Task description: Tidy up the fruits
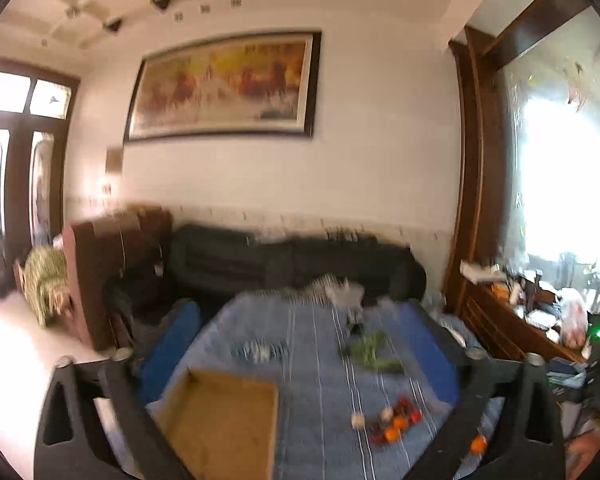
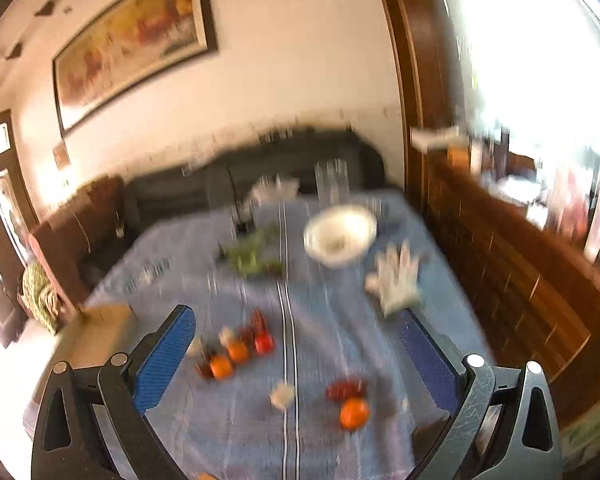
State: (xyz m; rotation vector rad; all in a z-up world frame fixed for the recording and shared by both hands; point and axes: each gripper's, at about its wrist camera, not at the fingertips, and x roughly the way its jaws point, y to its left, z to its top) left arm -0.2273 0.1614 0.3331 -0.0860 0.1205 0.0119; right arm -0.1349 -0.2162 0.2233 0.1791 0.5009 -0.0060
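Both views are blurred. On the blue striped cloth (image 2: 228, 420) lies a cluster of small orange and red fruits (image 2: 236, 350) with pale pieces, and nearer me an orange (image 2: 354, 413) beside red fruit (image 2: 346, 389). The cluster (image 1: 396, 424) and a lone orange (image 1: 478, 443) also show in the left wrist view. A flat cardboard box (image 1: 224, 420) sits at the left. My left gripper (image 1: 300, 344) is open, high above the table, with nothing between its blue pads. My right gripper (image 2: 296, 328) is open above the fruits, empty.
A white bowl (image 2: 340, 236), a white glove (image 2: 396, 280), green leafy stems (image 2: 252, 256) and a clear glass (image 2: 332, 182) lie farther back on the cloth. A dark sofa (image 1: 292, 264) stands behind the table. A wooden cabinet (image 2: 508, 280) with clutter runs along the right.
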